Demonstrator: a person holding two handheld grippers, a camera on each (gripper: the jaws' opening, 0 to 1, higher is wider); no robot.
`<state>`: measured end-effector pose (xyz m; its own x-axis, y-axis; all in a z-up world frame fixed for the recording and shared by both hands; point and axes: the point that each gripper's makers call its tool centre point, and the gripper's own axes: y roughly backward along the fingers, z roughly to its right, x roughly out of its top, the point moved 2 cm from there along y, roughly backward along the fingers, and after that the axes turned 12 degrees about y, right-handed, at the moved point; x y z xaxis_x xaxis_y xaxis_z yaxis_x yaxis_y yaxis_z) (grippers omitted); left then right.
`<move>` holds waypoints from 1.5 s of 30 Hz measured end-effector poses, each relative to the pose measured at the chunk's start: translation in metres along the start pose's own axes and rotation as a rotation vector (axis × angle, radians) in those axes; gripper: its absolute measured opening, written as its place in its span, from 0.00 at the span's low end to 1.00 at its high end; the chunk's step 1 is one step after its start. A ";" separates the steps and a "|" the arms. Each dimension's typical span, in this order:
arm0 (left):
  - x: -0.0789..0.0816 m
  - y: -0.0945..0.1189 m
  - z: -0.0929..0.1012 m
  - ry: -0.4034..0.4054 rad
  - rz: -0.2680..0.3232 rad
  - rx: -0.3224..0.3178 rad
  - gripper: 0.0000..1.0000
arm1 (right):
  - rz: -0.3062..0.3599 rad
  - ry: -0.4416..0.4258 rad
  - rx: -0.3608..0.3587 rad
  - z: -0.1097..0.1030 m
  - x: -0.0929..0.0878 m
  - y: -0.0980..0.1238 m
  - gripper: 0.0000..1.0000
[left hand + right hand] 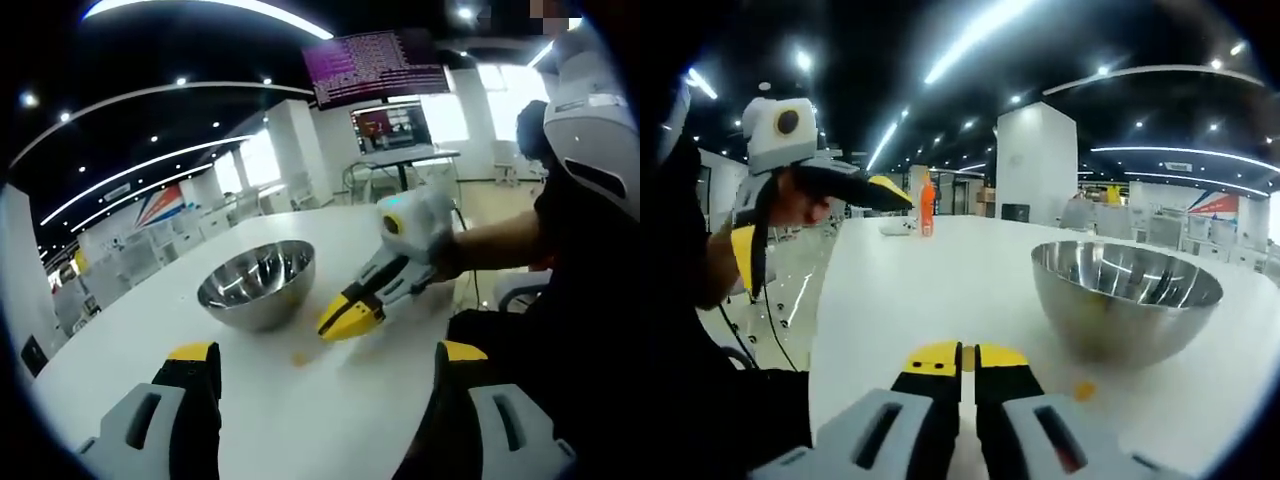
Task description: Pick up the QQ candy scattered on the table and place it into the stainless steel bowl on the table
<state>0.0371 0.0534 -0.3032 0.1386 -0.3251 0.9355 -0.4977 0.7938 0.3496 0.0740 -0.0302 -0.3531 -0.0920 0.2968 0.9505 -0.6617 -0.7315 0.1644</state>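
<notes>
Around you the white counter (300,400) is mostly bare. Far down it in the right gripper view stands an orange bottle (927,208), well apart from the work. Beyond the counter in the left gripper view, a monitor (392,128) sits on a desk, with a larger screen of text (378,62) above it. Nothing lies between your claws and the bowl.

Your left claw (318,368) is spread wide, its yellow-tipped jaws far apart above the counter; in the right gripper view it is raised off to the left, held in your hand (800,205). Your right claw (962,358) is pressed together, jaw tips touching low over the counter, and nothing can be made out between them. In the left gripper view it slants down toward the counter just beside the bowl.

The stainless steel bowl (256,285) sits upright and shiny; you cannot tell whether it holds anything. One small orange QQ candy (299,358) lies on the counter near the bowl's base, just beside the right claw's tips.
</notes>
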 end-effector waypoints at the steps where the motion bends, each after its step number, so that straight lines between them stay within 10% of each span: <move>1: 0.000 0.000 0.000 0.000 0.000 0.000 0.89 | 0.008 -0.001 0.002 -0.002 0.006 0.003 0.04; 32: 0.018 -0.005 0.003 -0.028 0.010 -0.038 0.89 | 0.252 0.098 0.080 -0.038 0.153 0.070 0.04; 45: 0.015 -0.003 0.007 -0.022 0.023 -0.042 0.88 | 0.337 0.207 0.045 0.002 0.234 0.087 0.04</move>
<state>0.0345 0.0421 -0.2906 0.1084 -0.3171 0.9422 -0.4638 0.8221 0.3301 -0.0041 -0.0256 -0.1157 -0.4499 0.1498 0.8804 -0.5357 -0.8341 -0.1318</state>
